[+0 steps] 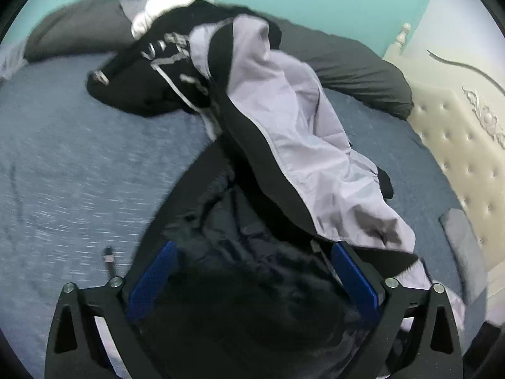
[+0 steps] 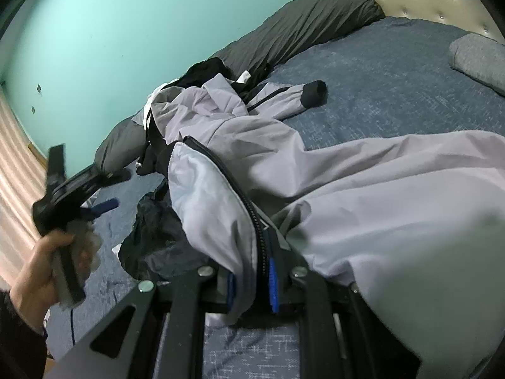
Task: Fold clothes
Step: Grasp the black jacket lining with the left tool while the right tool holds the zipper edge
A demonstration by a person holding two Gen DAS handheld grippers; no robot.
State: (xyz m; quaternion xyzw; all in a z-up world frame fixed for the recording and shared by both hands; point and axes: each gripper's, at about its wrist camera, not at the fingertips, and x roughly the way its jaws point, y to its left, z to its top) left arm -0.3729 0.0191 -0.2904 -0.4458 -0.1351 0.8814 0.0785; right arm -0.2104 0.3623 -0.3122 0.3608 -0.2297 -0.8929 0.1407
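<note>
A grey jacket with a black zipper and black cuffs lies crumpled across the blue bed. My right gripper is shut on the jacket's zipper edge, which is pinched between the blue pads. In the left wrist view the jacket runs away from me, and its dark lining bunches between the widely spread fingers of my left gripper; the pads do not press on it. A hand holds that gripper at the left. A black garment with white lettering lies beyond the jacket.
A dark grey duvet is rolled along the teal wall. A cream tufted headboard closes off the right side, with a grey pillow near it. Bare blue sheet spreads to the left of the jacket.
</note>
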